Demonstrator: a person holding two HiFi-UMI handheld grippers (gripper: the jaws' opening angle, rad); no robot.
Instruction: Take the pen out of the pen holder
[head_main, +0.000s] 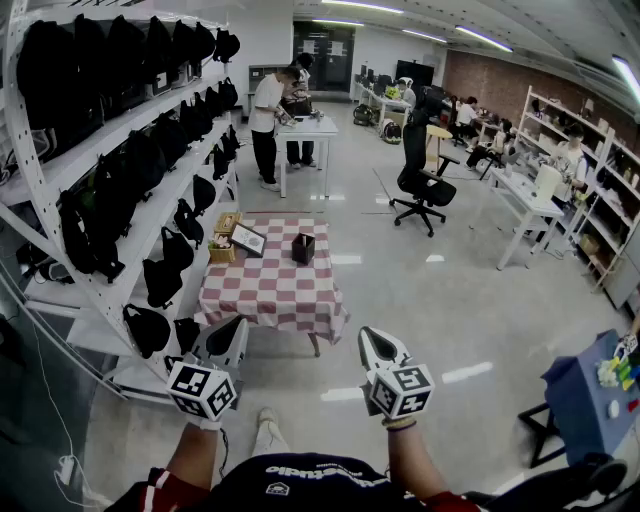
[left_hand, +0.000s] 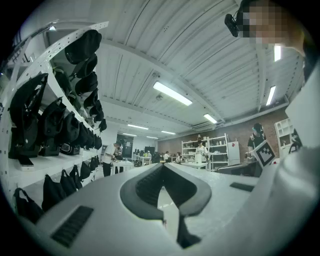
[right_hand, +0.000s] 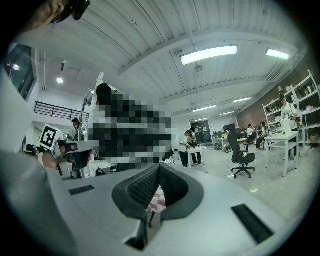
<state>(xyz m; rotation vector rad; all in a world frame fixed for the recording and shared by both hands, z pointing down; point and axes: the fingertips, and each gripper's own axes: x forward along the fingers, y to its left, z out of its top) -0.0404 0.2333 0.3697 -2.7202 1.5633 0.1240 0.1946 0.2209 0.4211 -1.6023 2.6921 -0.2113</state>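
So the pen holder (head_main: 303, 247) sits toward the far edge of the checkered-cloth surface (head_main: 268, 292). A picture frame (head_main: 247, 239) and a small wooden box (head_main: 224, 243) sit to its left. The pen itself is too small to make out. A shelf rack (head_main: 140, 232) full of black bags runs along the left, and an office chair (head_main: 425, 178) stands further back. The left tongs (head_main: 232, 333) and right tongs (head_main: 376, 342) are both pinched together on nothing. They're held level, side by side, well short of the surface.
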